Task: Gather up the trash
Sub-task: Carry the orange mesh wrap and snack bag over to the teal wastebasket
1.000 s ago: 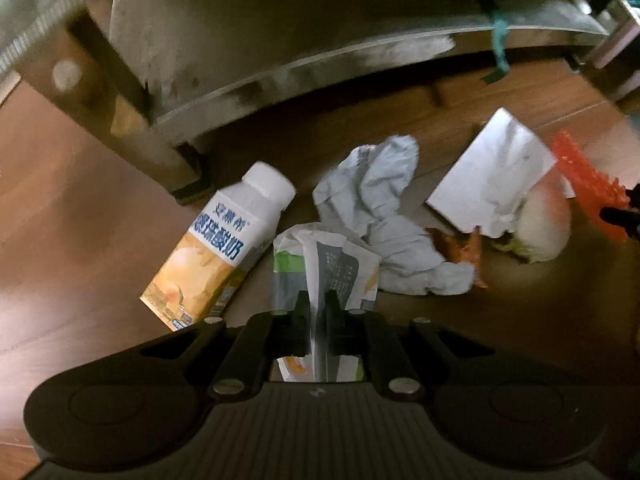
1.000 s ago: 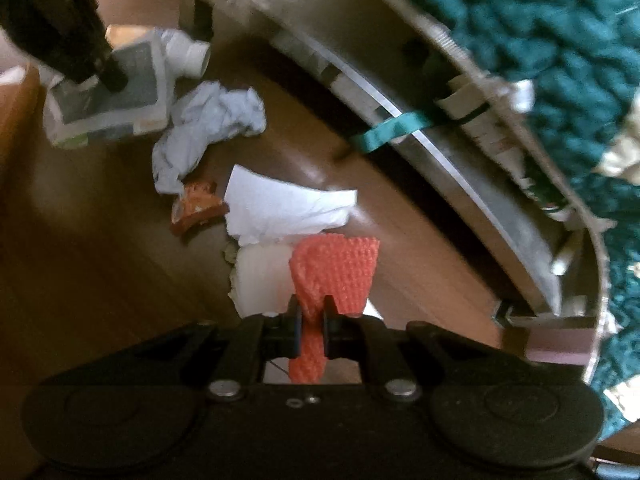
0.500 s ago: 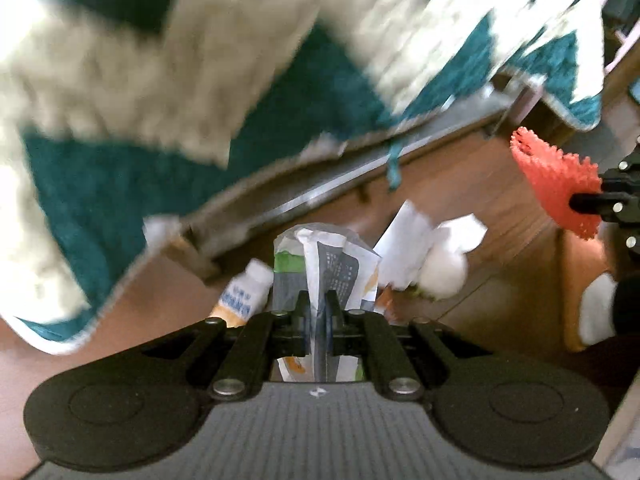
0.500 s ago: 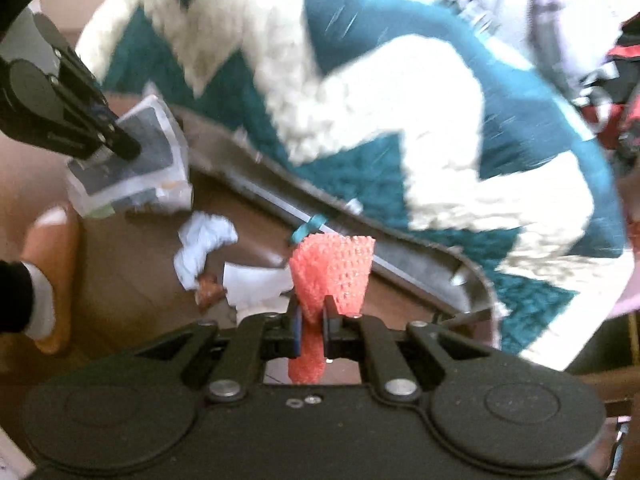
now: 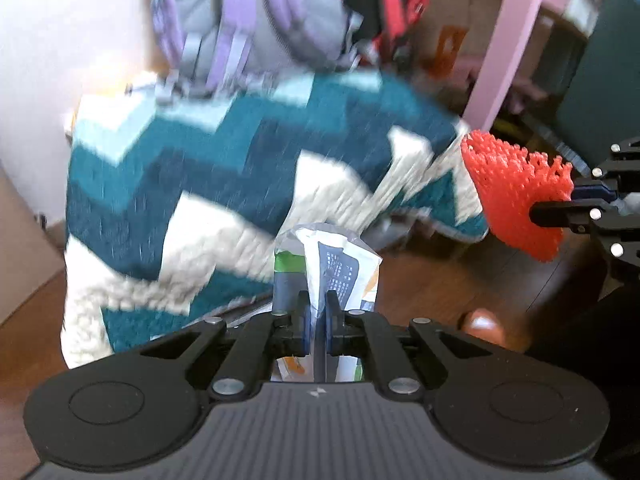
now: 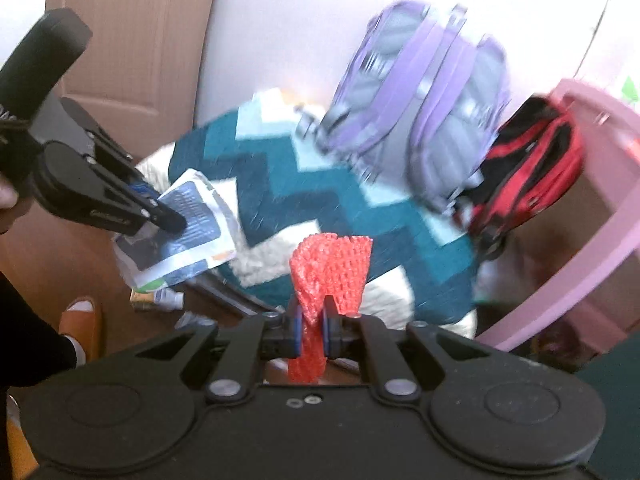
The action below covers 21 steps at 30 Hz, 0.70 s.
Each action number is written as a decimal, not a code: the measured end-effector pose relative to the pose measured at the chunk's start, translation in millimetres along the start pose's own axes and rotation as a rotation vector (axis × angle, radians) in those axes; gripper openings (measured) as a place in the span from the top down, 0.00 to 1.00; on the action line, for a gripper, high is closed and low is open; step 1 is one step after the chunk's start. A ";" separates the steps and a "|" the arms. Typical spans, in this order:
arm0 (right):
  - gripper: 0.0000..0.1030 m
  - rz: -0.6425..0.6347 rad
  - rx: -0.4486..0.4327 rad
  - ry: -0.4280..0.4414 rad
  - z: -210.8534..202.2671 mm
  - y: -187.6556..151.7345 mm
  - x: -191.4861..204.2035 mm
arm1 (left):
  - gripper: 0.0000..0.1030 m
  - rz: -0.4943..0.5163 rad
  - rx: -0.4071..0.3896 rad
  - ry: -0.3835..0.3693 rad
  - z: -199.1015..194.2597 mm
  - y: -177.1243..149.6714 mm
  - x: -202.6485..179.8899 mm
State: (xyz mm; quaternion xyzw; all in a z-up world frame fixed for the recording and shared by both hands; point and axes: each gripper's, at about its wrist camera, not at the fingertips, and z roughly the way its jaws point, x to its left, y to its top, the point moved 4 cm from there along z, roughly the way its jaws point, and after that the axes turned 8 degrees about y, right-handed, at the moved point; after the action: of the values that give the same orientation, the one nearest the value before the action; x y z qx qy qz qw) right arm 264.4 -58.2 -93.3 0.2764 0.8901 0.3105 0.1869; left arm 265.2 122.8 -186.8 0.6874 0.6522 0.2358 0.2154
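My left gripper (image 5: 318, 312) is shut on a crumpled plastic snack wrapper (image 5: 334, 264), white with green and grey print, held up in the air. It also shows at the left of the right wrist view (image 6: 184, 220). My right gripper (image 6: 314, 326) is shut on a piece of red foam netting (image 6: 332, 264), also raised; it shows at the right of the left wrist view (image 5: 516, 192). A milk bottle (image 6: 160, 298) and a crumpled tissue (image 6: 194, 320) lie low on the wooden floor.
A teal and cream zigzag blanket (image 5: 200, 184) covers a chair in front. A purple backpack (image 6: 420, 92) and a red and black bag (image 6: 528, 160) sit on it. A pink table leg (image 5: 504, 44) stands at right. An orange slipper (image 6: 80, 320) is on the floor.
Both grippers have risen from the floor with their trash. The views swung up from the floor litter to the blanket and the bags.
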 end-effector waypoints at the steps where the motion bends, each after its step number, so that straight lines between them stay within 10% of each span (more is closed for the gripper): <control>1: 0.93 -0.002 -0.016 -0.003 -13.4 2.6 -2.7 | 0.94 0.001 -0.020 -0.003 -10.5 6.7 -5.9; 21: 0.93 0.179 -0.303 -0.185 -238.5 18.7 -139.1 | 0.94 0.102 -0.426 -0.066 -197.6 168.5 -161.7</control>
State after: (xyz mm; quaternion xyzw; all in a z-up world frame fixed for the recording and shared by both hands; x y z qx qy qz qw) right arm 259.2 -237.8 117.2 0.3504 0.7841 0.4295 0.2790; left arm 273.5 -50.4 65.2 0.6658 0.5448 0.3560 0.3649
